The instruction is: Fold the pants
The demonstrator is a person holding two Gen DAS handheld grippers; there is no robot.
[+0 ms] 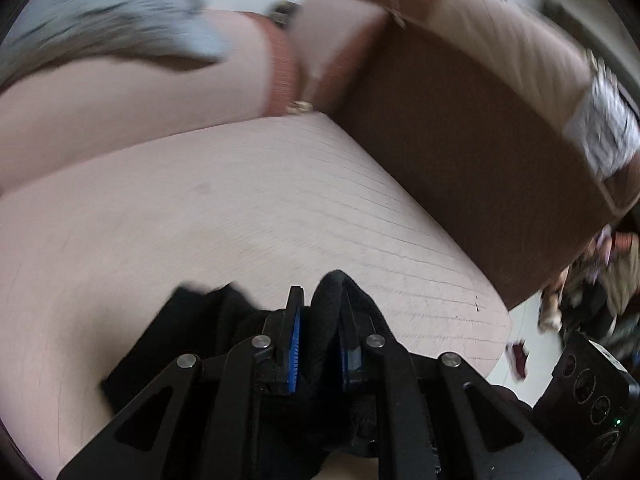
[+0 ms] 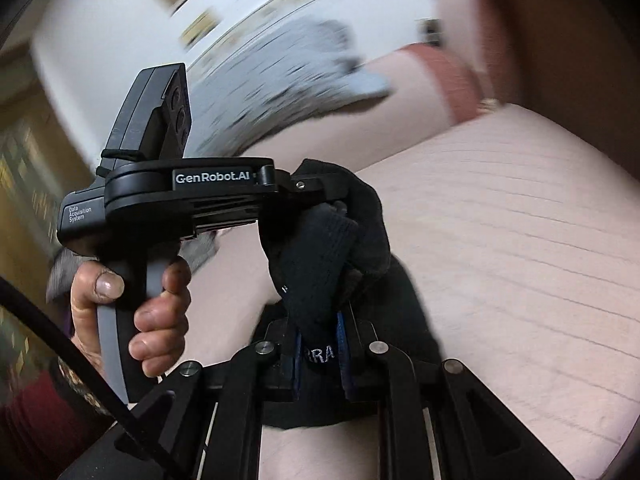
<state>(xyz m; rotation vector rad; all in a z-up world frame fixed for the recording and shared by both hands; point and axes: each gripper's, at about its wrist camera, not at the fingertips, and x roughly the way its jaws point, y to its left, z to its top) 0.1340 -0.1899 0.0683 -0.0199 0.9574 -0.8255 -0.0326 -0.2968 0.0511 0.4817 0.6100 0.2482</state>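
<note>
left gripper (image 1: 320,312): fingers clamped | right gripper (image 2: 318,332): fingers clamped, apparently (blurred)

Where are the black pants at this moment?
The black pants are bunched low and centre in both wrist views, clamped by the left gripper and right gripper above the pink cushion.

A home living room, shown by the pink-cushioned sofa (image 1: 240,200).

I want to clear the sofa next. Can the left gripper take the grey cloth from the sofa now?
Probably not: the left gripper is shut on the black pants, as is the right gripper. The grey cloth lies apart, farther back.
</note>
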